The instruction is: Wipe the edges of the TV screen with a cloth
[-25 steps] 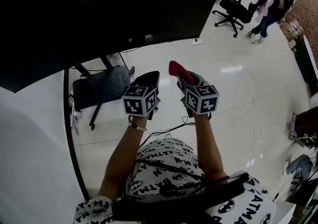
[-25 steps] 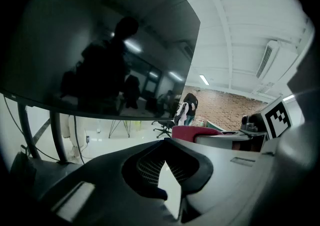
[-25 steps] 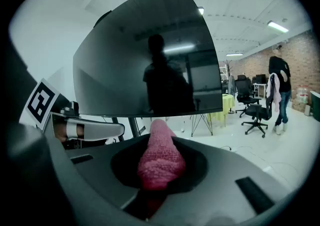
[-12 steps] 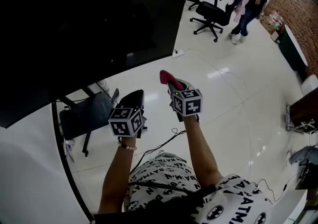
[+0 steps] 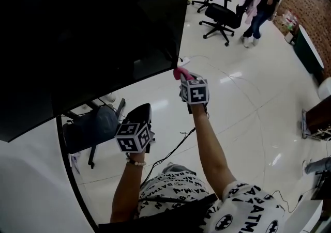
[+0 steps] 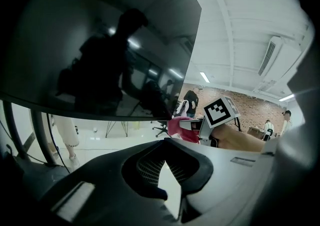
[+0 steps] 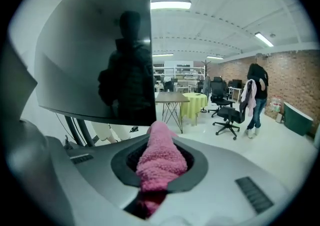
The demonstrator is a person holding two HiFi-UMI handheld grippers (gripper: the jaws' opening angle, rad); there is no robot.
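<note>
Right gripper (image 5: 183, 78) fingers (image 7: 227, 170) clenched on pink cloth (image 7: 159, 162), its tip at TV screen (image 5: 93, 30) lower corner; left gripper (image 5: 140, 112) lower, fingers closed, empty.

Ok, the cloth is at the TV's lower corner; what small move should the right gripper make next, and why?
Probably slide the right gripper up the side edge of the TV screen: its clamped pink cloth sits at the lower corner.
</note>
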